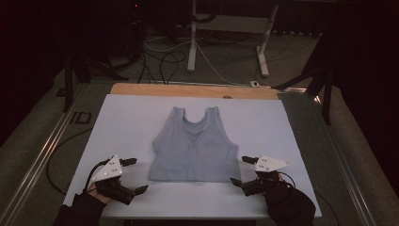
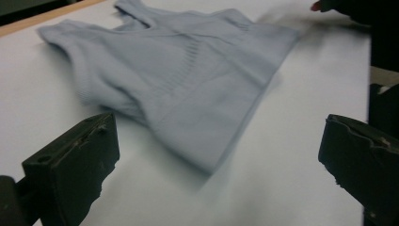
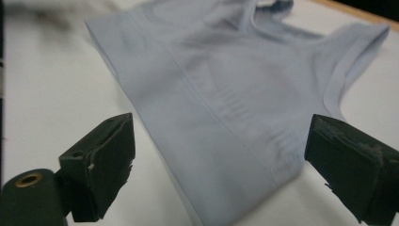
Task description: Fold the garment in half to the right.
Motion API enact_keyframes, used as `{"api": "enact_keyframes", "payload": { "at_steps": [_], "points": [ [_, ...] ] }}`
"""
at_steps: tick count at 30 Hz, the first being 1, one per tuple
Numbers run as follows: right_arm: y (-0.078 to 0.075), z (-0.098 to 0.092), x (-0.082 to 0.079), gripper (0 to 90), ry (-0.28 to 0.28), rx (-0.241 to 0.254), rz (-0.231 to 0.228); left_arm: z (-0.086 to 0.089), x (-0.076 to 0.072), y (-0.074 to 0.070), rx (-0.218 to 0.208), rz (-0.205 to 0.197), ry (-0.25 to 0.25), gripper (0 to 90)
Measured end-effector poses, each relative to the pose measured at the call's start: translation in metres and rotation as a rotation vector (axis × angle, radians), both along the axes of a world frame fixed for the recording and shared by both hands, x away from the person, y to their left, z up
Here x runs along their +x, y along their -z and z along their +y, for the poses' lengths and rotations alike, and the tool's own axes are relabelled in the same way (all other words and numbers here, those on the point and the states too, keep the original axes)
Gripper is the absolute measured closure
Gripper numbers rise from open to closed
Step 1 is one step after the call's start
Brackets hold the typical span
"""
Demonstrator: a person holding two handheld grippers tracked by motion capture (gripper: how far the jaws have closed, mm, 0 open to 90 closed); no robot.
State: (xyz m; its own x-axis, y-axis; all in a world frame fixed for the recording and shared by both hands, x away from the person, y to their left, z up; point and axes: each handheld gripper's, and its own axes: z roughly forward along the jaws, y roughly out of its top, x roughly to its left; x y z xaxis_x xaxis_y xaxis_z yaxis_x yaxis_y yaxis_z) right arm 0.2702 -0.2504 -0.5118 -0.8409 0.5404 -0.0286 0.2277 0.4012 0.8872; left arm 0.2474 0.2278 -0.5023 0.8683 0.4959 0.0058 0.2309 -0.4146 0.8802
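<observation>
A pale grey-blue tank top lies flat on the white table cover, straps pointing away, hem toward me. My left gripper rests open just left of the hem's left corner, nothing between its jaws. Just right of the hem's right corner, my right gripper is open and holds nothing either. In the left gripper view the tank top spreads ahead of the left gripper, its near corner between the wide-apart jaws. In the right gripper view the tank top lies in front of the right gripper.
The white cover ends at a wooden table strip along the far side. Metal rails run down both sides of the table. Beyond are cables on the floor and white desk legs.
</observation>
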Motion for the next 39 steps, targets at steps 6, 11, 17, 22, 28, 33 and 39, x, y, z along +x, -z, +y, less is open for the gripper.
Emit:
{"api": "enact_keyframes", "payload": {
  "at_steps": [6, 11, 17, 22, 28, 33, 39],
  "points": [
    [-0.02, 0.007, -0.005, 9.0, -0.034, 0.018, -0.036, -0.008, -0.001, -0.009, -0.016, 0.01, 0.034, 0.2],
    [-0.038, 0.01, -0.002, 9.1, -0.063, 0.053, -0.057, -0.016, -0.001, -0.019, -0.003, -0.001, 0.065, 0.2],
    [-0.06, 0.015, 0.009, 9.1, -0.084, 0.081, -0.097, -0.022, 0.0, -0.033, -0.011, -0.005, 0.091, 0.2],
    [-0.069, 0.02, 0.017, 9.1, -0.1, 0.083, -0.114, -0.025, 0.002, -0.041, -0.015, -0.001, 0.095, 0.2],
    [-0.08, 0.03, 0.033, 9.1, -0.119, 0.098, -0.12, -0.029, 0.003, -0.046, -0.008, -0.004, 0.093, 0.2],
    [-0.09, 0.044, 0.049, 9.1, -0.146, 0.096, -0.126, -0.033, 0.004, -0.05, 0.0, -0.007, 0.077, 0.2],
    [-0.099, 0.061, 0.064, 9.1, -0.17, 0.1, -0.125, -0.035, 0.006, -0.054, 0.004, -0.008, 0.067, 0.2]
  ]
}}
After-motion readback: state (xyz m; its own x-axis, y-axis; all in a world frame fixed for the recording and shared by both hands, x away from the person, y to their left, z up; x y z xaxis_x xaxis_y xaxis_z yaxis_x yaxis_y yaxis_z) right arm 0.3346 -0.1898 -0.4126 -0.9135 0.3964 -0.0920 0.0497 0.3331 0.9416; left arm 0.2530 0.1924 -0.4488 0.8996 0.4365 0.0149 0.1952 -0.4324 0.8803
